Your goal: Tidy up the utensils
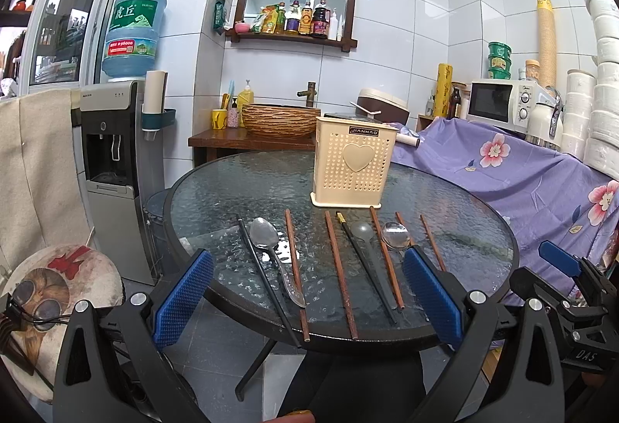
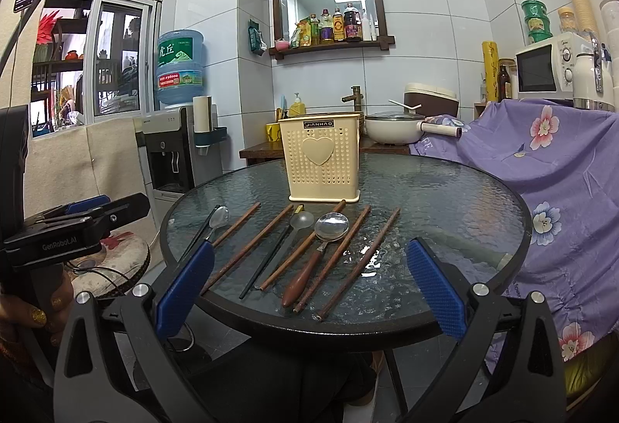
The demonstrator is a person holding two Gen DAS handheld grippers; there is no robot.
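A cream perforated utensil holder (image 1: 354,168) (image 2: 323,160) with a heart on its front stands upright at the back of a round glass table (image 1: 232,183) (image 2: 445,198). In front of it lie several brown chopsticks (image 1: 340,268) (image 2: 359,260), black chopsticks (image 1: 267,280) (image 2: 271,256), a clear-handled spoon (image 1: 267,241) (image 2: 218,218), a translucent grey spoon (image 1: 363,231) (image 2: 301,220) and a wooden-handled metal spoon (image 1: 394,235) (image 2: 330,227). My left gripper (image 1: 309,291) hovers open at the table's near edge, holding nothing. My right gripper (image 2: 309,287) is likewise open and empty.
A stool with a cartoon cushion (image 1: 58,291) and a water dispenser (image 1: 112,152) stand left of the table. A purple floral cloth (image 1: 522,168) covers the furniture on the right, with a microwave (image 1: 499,102) on top. A wooden counter with a woven basin (image 1: 280,119) sits behind.
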